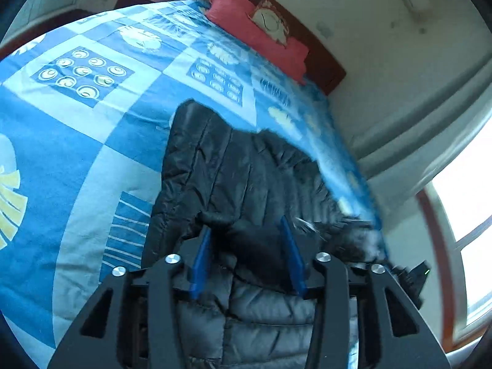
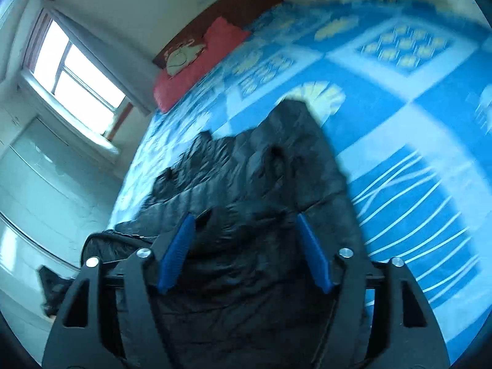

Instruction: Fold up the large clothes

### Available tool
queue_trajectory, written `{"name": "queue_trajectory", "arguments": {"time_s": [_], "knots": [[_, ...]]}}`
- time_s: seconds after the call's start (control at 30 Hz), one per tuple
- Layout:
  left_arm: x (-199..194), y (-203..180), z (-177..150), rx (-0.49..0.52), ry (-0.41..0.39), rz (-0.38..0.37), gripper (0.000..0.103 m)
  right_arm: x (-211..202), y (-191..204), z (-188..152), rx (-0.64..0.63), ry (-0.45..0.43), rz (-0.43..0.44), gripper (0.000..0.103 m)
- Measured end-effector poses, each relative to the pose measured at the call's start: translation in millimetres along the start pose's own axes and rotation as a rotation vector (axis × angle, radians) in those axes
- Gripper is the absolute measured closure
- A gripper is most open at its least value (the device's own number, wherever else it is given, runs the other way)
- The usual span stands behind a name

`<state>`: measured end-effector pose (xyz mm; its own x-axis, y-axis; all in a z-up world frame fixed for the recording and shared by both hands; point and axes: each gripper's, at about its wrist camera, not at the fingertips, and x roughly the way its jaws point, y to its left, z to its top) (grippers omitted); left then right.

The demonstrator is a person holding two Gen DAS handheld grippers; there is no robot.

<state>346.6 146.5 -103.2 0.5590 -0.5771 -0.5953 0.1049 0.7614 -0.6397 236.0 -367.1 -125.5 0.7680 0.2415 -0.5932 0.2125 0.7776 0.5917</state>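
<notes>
A: Two grippers were seen released over the black jacket on the bed: the left gripper and right gripper, nothing pinched.

B: Before clamping, an edge should be chosen squarely, likely. Farther off, a red pillow was seen.

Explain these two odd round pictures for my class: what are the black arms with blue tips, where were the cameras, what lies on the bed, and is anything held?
Each picture comes from a fisheye camera on a hand-held two-finger gripper, looking forward along its fingers. A person holds one in each hand. The left gripper and right gripper both stand open over a black puffer jacket, which lies on a bed with a blue patterned cover. The jacket sits between the blue pads, but they do not seem to press on it, so nothing looks held. A red pillow lies at the head.
</notes>
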Motion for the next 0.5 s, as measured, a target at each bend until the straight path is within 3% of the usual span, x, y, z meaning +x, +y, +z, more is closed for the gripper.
{"name": "queue_trajectory", "arguments": {"time_s": [0.13,0.2,0.3,0.37,0.5], "knots": [[-26,-4,4,0.019,-0.112,0.042,0.028,-11,1,1,-0.044,0.004,-0.001,0.033],[-35,-4,8,0.033,-0.139,0.044,0.028,-13,4,0,-0.079,0.009,-0.005,0.033],[-29,-10,7,0.113,-0.110,0.125,0.028,-9,12,0,-0.145,0.024,-0.023,0.033],[-17,-14,5,0.185,-0.073,0.174,0.028,-4,20,3,-0.200,0.035,-0.034,0.033],[6,-9,1,0.247,0.004,0.196,0.028,15,30,13,-0.280,0.076,-0.056,0.032]]}}
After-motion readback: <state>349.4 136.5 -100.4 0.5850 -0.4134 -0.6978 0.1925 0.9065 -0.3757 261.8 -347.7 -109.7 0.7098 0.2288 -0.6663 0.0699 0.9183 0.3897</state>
